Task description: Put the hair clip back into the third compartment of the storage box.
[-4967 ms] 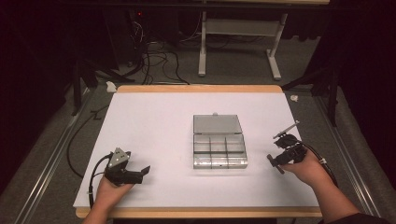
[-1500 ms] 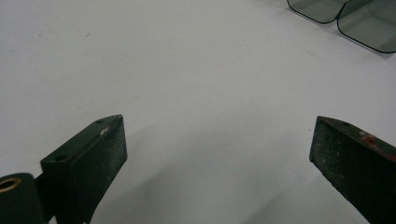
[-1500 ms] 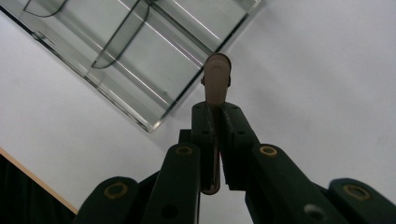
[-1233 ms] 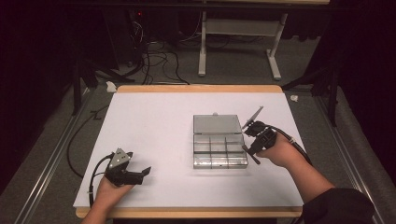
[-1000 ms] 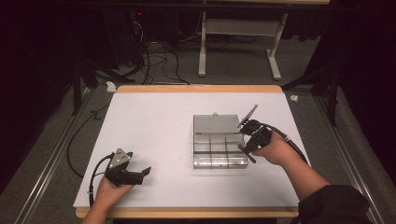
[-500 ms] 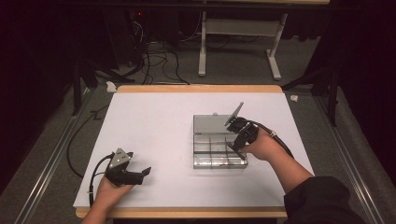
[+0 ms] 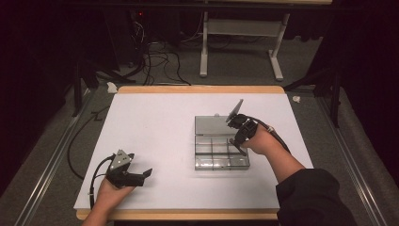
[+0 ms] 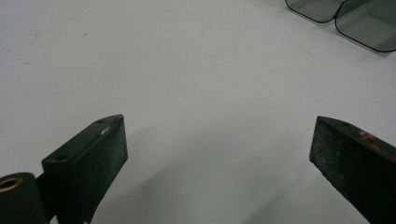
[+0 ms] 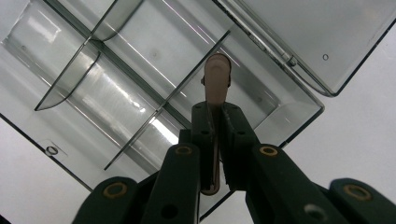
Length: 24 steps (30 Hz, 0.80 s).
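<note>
the right gripper (image 7: 236,142) hangs over the right end of a clear plastic compartment box (image 7: 214,155) that lies open on the white bench (image 7: 155,122), its lid (image 7: 211,125) laid flat behind the tray on the far side. in the right gripper view the two black fingers (image 9: 205,135) are pressed together on a small flat pinkish piece (image 9: 216,77), which stands on edge between them with its rounded end poking out past the tips. that end sits above the thin dividers (image 9: 140,70) of the box, over a compartment near the corner by the lid hinge; whether the piece touches the box floor cannot be told. the left gripper (image 7: 136,176) rests on the bench near its front left, well apart from the box, held in the person's left hand (image 7: 110,190). in the left gripper view its fingers (image 8: 100,154) are spread wide with bare white surface between them and nothing gripped, and two rounded corners of the smoky clear box show far off at the upper right.
</note>
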Each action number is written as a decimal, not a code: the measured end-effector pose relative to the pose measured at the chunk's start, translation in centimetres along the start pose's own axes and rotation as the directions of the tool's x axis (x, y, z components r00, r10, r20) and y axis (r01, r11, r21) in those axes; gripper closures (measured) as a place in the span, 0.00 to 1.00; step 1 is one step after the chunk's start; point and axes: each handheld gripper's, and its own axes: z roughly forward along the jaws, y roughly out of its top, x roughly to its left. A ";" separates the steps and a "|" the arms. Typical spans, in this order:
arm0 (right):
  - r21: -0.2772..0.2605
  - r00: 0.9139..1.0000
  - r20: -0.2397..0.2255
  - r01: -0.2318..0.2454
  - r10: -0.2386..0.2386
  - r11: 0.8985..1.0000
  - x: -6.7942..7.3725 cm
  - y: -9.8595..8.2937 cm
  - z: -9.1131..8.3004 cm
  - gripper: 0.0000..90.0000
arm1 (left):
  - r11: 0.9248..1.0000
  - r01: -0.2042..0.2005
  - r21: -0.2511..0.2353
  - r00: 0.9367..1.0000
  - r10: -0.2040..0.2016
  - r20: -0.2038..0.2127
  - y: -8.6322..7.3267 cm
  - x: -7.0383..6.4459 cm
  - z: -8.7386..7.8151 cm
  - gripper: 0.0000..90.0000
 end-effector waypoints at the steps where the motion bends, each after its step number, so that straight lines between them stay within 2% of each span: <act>1: 0.011 1.000 0.006 -0.024 0.024 1.000 0.2 0.0 0.0 0.95 | 1.000 -0.001 0.001 1.000 0.001 0.000 0.0 0.0 0.0 0.05; 3: 0.006 1.000 0.005 0.002 -0.002 1.000 0.1 0.2 0.2 0.95 | 1.000 -0.002 0.002 1.000 0.002 0.002 0.0 0.0 0.0 0.05; 7: 0.016 1.000 0.005 -0.006 0.005 1.000 -0.3 0.4 0.5 0.95 | 1.000 -0.001 0.002 1.000 0.001 0.000 0.0 0.0 0.0 0.05; 8: 0.018 1.000 0.005 -0.022 0.022 1.000 -0.2 0.5 0.4 0.95 | 1.000 0.000 0.004 1.000 0.000 0.002 0.0 0.0 0.0 0.05; 10: 0.011 1.000 0.006 -0.003 0.003 1.000 -0.4 0.6 0.5 0.95 | 1.000 -0.001 0.007 1.000 0.001 0.005 0.0 0.0 0.1 0.05; 11: 0.019 1.000 0.004 -0.016 0.016 1.000 -0.3 0.6 0.6 0.95 | 1.000 -0.003 0.007 1.000 0.003 0.005 0.0 0.0 0.1 0.05; 15: 0.032 1.000 0.007 -0.018 0.018 0.999 -0.3 0.7 1.0 0.94 | 1.000 -0.002 0.004 1.000 0.002 0.005 0.0 0.0 0.0 0.05; 16: 0.027 1.000 0.008 -0.004 0.004 1.000 -0.3 0.8 1.1 0.94 | 1.000 -0.002 0.005 1.000 0.002 0.006 0.0 0.0 0.0 0.05; 24: 0.034 1.000 0.021 -0.012 0.011 0.999 -0.2 1.0 1.3 0.94 | 1.000 -0.005 0.009 1.000 0.005 0.008 0.0 0.0 0.1 0.05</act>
